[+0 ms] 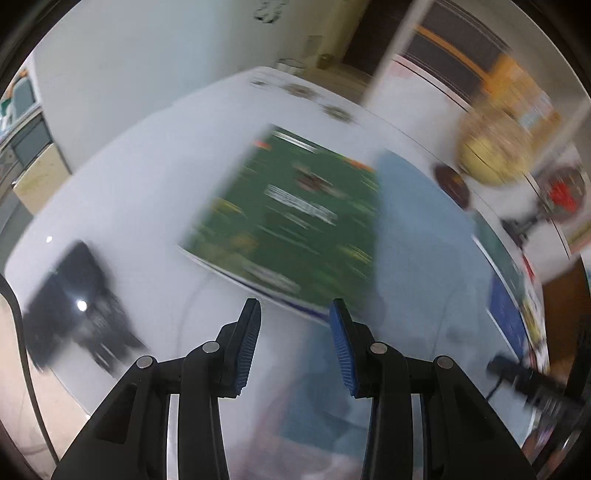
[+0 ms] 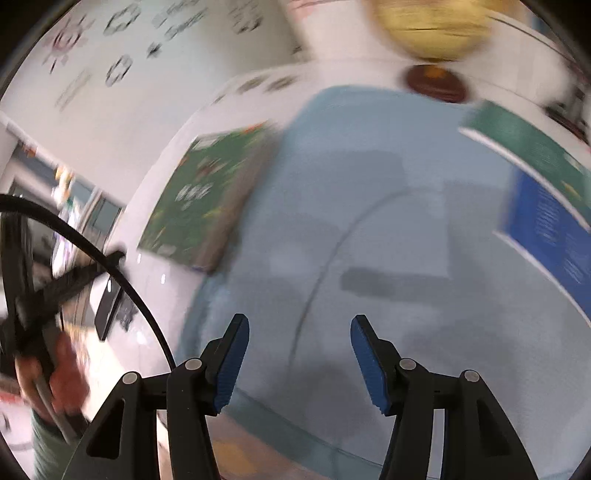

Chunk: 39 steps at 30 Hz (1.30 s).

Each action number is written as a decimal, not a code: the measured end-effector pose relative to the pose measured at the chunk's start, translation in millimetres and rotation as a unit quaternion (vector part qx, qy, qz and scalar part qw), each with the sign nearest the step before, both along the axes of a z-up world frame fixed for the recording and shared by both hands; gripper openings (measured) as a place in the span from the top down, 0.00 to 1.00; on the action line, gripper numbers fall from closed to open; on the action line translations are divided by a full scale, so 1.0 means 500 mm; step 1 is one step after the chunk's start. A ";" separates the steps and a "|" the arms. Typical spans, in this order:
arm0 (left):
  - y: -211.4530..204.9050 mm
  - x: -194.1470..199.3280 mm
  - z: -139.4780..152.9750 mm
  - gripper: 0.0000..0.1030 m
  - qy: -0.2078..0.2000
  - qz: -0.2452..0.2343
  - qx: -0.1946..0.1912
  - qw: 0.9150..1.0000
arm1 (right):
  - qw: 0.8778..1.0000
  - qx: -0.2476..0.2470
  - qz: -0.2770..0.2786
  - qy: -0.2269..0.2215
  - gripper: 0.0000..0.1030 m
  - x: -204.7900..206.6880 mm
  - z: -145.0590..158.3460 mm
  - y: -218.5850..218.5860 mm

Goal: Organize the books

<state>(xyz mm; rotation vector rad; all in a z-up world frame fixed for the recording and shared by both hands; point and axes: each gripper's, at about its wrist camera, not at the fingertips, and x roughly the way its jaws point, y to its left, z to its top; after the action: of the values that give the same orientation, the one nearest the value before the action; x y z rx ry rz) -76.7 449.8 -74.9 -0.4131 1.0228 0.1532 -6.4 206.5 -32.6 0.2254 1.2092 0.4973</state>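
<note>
A green book [image 1: 291,218] lies flat on the white counter [image 1: 147,177], its cover a busy dark green with pale lettering across the middle and small orange and yellow marks; motion blur makes the print unreadable. A white edge runs along its near side. Its right edge touches or slightly overlaps a pale blue mat [image 1: 421,236] spread over the counter. At the far right of the mat lie two more books, a teal-green book [image 2: 528,144] and a blue book [image 2: 546,229] nearer the camera, each with a white border; whether they overlap is unclear through the blur.

The left gripper [image 1: 295,343] hangs above the counter with its blue-padded fingers [image 1: 245,347] apart and nothing between them; the green book's near edge lies just beyond the fingertips, not touching. The right gripper [image 2: 300,363] is over the blue mat, its fingers [image 2: 369,363] spread wider and empty. The green book lies well up and left of them, the two other books off to the right. A yellow globe [image 2: 432,26] on a dark base stands beyond the mat.
</note>
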 end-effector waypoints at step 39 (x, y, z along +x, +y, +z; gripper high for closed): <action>-1.290 0.066 -0.060 0.65 0.030 -0.263 -0.150 0.953 | 0.983 -0.116 -0.122 -0.070 0.42 0.079 -0.121 -1.097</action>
<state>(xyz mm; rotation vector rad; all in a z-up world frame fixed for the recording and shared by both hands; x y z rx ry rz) -43.5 -195.2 -104.8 -0.3974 1.1876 -0.4770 33.0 -341.8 -93.1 0.1346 1.0745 0.1532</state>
